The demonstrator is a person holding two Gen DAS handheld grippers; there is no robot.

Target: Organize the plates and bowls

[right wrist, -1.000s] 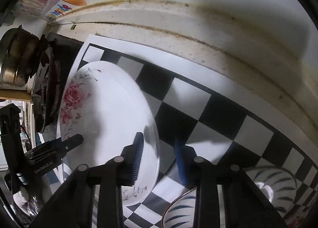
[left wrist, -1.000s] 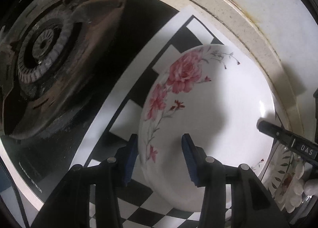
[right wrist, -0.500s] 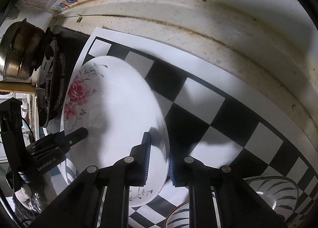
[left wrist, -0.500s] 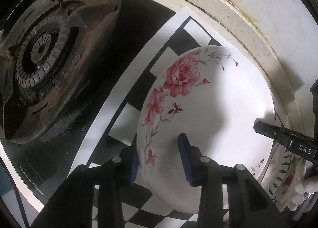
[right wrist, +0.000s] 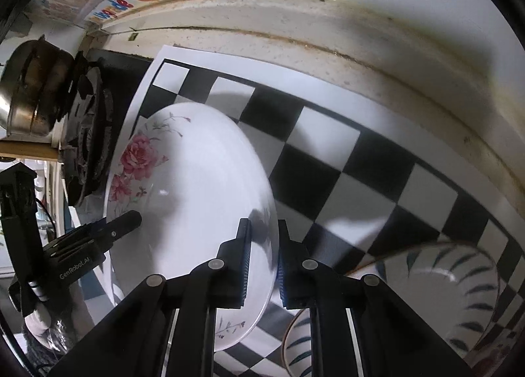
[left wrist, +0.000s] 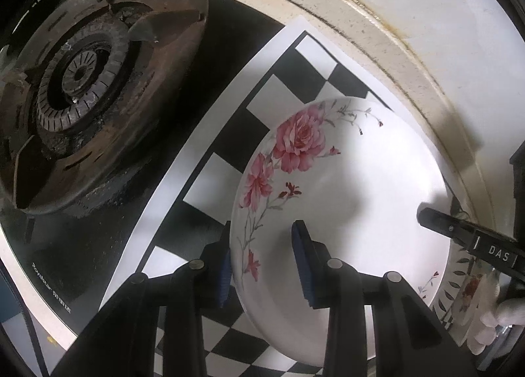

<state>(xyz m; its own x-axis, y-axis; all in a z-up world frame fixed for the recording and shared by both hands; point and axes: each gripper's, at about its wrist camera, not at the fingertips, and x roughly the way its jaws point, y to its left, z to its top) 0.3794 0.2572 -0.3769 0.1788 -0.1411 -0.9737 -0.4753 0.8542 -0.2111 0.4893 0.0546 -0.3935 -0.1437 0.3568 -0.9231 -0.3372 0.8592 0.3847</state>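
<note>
A white plate [left wrist: 344,180] with pink roses is held at two opposite edges above the checkered sheet [left wrist: 229,134]. My left gripper [left wrist: 264,262] is shut on its rim near the flower stems, one pad under the rim and one on the inside. My right gripper [right wrist: 264,262] straddles the far rim of the same plate [right wrist: 197,180]; its jaws are closing, with both pads pressing on the rim. Each view shows the other gripper at the plate's opposite edge.
A rusty gas burner [left wrist: 82,98] lies left of the sheet, with a metal pot [right wrist: 32,91] beyond it. Striped bowls [right wrist: 459,295] stand to the plate's right. A leaf-patterned plate [left wrist: 459,288] lies under the held plate's edge. The raised counter edge [right wrist: 328,32] and wall run behind.
Both pairs of jaws have narrowed onto the plate's rim. The plate and both grippers have come up a little from the checkered sheet.
</note>
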